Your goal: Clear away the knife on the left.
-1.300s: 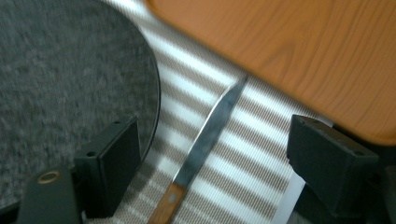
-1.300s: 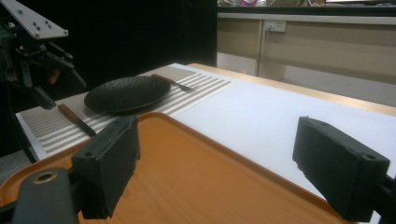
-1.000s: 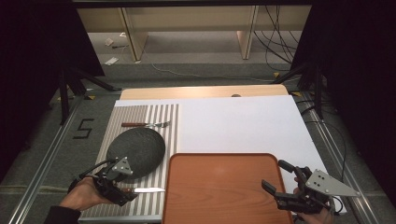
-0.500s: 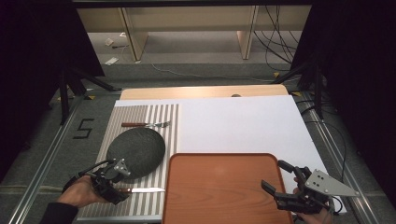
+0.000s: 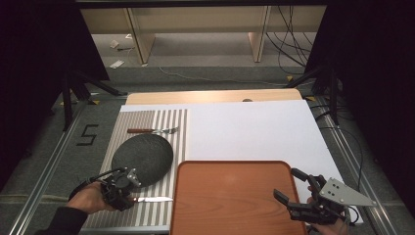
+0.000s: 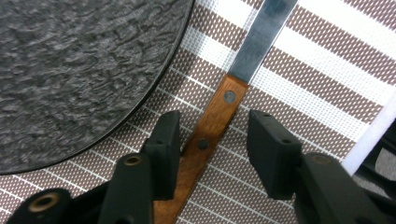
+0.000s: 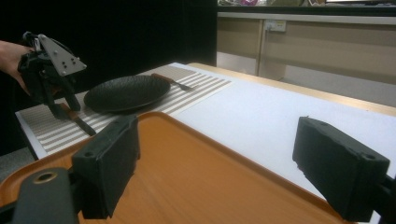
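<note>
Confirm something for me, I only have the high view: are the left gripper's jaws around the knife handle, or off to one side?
Observer: Around it. In the left gripper view the wooden knife handle runs up between the two open jaws of the left gripper.
Operator: Clamped yet?
Observer: No. There is a clear gap on the far jaw's side; the near jaw sits right against the handle.
Operator: Plate in the way?
Observer: The dark plate has its rim beside that near jaw, with striped mat showing between rim and handle.
Operator: And the right one?
Observer: The right gripper hangs open over the orange tray, holding nothing.
</note>
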`<state>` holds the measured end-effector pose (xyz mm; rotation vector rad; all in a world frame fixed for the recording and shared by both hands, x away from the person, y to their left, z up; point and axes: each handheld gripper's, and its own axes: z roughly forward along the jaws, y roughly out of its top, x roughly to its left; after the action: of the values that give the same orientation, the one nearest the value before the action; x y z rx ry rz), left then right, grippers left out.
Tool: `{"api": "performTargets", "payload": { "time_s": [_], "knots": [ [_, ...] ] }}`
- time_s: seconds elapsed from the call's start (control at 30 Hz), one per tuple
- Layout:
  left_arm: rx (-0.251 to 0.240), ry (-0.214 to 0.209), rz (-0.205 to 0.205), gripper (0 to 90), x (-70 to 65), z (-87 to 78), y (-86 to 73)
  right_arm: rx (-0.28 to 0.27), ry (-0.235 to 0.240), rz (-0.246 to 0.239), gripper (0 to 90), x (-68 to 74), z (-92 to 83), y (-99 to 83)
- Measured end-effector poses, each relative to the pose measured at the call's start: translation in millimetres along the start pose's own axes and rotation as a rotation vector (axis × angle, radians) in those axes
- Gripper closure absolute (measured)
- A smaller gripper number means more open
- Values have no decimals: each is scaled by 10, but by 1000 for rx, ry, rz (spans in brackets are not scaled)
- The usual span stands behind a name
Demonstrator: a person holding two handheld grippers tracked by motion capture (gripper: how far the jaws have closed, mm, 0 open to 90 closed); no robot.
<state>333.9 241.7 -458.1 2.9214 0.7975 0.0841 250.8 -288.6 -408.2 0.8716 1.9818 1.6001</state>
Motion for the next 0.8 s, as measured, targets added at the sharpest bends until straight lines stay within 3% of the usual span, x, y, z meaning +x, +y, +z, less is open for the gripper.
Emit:
{"api": "performTargets", "payload": {
  "time_s": [0.3,0.43,0.67,0.7,0.8],
  "knots": [
    [26,-39,56,742,9,11,45,0,0,-3,159,-2,1,-1],
    [31,-37,70,761,8,11,58,1,1,-1,159,-4,2,-1],
    [20,-66,44,766,11,-12,35,1,-1,-3,159,-5,5,-2],
    [15,-82,16,766,12,-30,29,1,-1,-2,159,-5,4,-2],
    [-2,-99,-3,766,7,-53,17,2,-1,-3,159,-5,3,-2]
  ]
}}
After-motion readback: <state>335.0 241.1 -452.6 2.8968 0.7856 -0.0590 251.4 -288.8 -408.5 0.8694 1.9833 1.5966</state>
